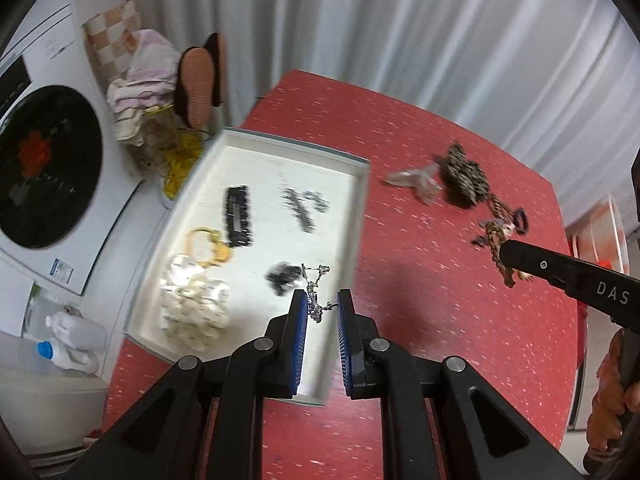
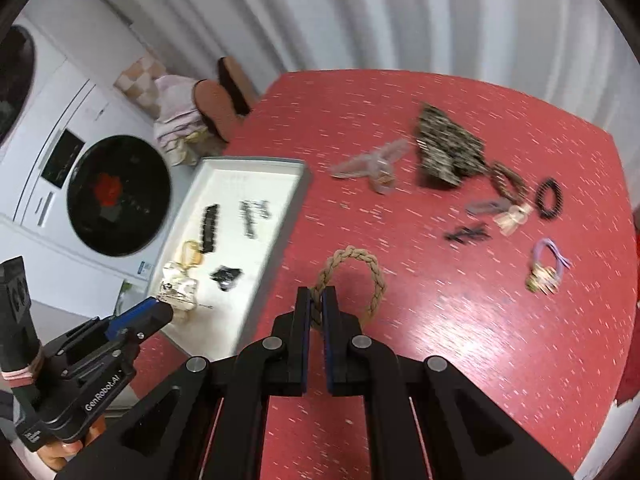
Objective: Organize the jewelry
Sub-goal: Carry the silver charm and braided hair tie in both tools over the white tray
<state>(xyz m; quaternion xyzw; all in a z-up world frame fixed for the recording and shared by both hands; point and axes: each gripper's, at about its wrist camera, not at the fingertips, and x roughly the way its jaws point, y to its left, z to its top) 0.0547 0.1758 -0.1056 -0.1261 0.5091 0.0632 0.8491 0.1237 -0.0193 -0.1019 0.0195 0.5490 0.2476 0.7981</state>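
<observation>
My left gripper (image 1: 322, 300) is shut on a thin silver chain (image 1: 316, 292), which hangs over the near right part of a white tray (image 1: 256, 136). In the tray lie a black comb clip (image 1: 238, 216), a gold ring (image 1: 208, 246), a cream pearly piece (image 1: 192, 308) and small dark pieces. My right gripper (image 2: 318, 294) is shut on a braided tan bracelet (image 2: 352, 258), held above the red table (image 2: 440, 340) to the right of the tray (image 2: 256, 164). The left gripper (image 2: 160, 312) shows over the tray's near corner.
On the table beyond lie a dark patterned piece (image 2: 444, 148), a clear bag (image 2: 372, 168), a black bead bracelet (image 2: 550, 198), a purple band with a gold charm (image 2: 546, 266) and a black clip (image 2: 468, 234). A washing machine (image 1: 44, 168), laundry and bottles (image 1: 72, 344) stand left.
</observation>
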